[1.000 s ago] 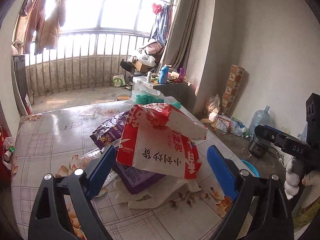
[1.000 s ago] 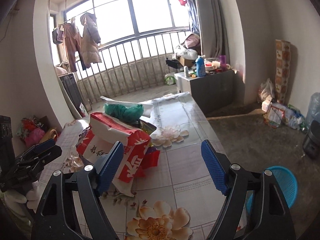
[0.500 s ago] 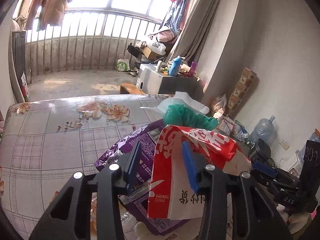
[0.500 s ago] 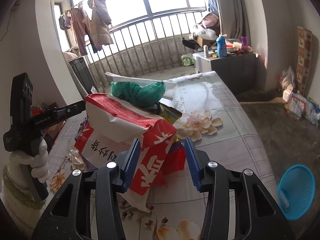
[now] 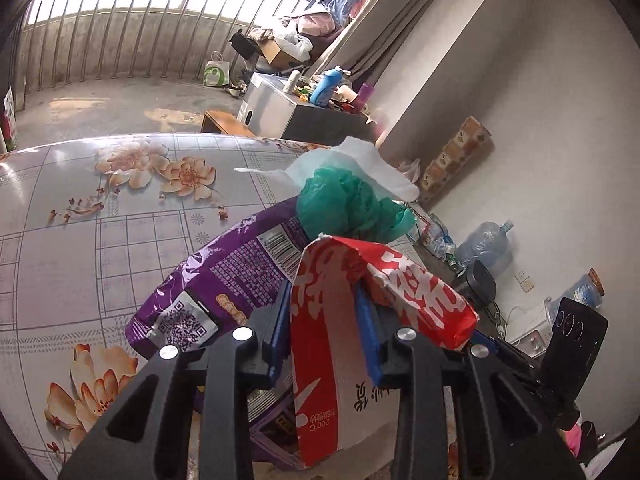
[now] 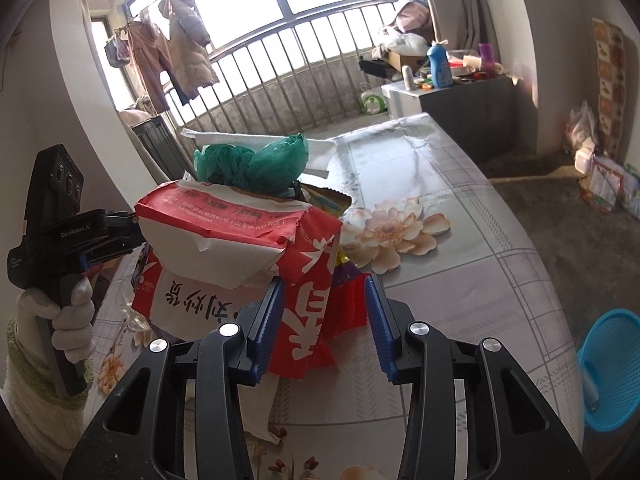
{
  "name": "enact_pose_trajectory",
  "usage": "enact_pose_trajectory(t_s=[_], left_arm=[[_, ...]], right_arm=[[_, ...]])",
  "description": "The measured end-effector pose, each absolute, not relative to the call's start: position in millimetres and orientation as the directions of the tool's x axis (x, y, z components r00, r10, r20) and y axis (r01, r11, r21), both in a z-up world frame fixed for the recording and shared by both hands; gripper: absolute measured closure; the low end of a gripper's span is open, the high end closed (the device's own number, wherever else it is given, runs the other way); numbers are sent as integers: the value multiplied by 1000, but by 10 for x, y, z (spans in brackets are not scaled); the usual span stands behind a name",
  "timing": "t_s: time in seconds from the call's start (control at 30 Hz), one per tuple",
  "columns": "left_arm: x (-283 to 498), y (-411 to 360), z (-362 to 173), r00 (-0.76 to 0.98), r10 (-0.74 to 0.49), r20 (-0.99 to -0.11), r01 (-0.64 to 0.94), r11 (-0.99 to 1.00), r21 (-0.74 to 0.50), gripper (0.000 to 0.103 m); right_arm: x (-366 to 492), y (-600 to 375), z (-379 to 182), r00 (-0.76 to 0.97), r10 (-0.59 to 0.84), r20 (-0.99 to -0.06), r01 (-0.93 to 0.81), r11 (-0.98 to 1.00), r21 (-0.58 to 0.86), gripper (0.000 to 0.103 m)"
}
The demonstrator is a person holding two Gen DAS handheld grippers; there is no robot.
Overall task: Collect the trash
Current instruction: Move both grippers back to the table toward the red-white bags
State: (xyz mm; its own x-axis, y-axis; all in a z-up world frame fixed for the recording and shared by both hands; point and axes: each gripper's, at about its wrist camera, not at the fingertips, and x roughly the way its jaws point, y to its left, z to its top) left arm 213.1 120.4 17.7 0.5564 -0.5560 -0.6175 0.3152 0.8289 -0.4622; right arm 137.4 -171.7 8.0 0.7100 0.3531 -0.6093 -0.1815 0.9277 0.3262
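Red bag atop trash pile on table, dead ahead between both claws. Left gripper closing, pads pinching bag's near edge. Right gripper closing around opposite corner, contact unclear.

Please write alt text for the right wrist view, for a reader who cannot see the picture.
The right hand-held gripper is closing its blue pads around a corner of a red and white paper bag in a trash pile on a floral table. A crumpled green plastic bag sits on top. At the left, a gloved hand holds the left hand-held gripper; a blue basket stands at the right.
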Motion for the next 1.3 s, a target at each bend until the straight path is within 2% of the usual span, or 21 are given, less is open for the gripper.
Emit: enact_pose_trajectory(t_s=[0.17, 0.6, 0.83, 0.93, 1.1, 1.3], left_arm=[[1938, 1146, 145, 521, -581, -625, 319, 812, -488, 72], [1236, 977, 256, 411, -732, -544, 370, 679, -634, 72], [804, 888, -94, 337, -743, -578, 296, 666, -684, 72], [675, 835, -270, 311, -731, -607, 264, 680, -684, 72], [578, 798, -375, 311, -724, -616, 243, 687, -685, 72], [525, 763, -407, 324, -698, -639, 261, 715, -649, 72]], right_arm=[[1353, -1857, 108, 713, 363, -600, -164, 918, 361, 65], [1180, -2067, 218, 733, 376, -566, -145, 900, 411, 65], [964, -2253, 361, 761, 317, -567, -122, 927, 355, 65], [878, -2333, 499, 787, 304, -536, -116, 927, 356, 65], [878, -2060, 650, 767, 418, -486, -236, 889, 392, 65], [1007, -1456, 588, 663, 545, -514, -410, 838, 360, 65]])
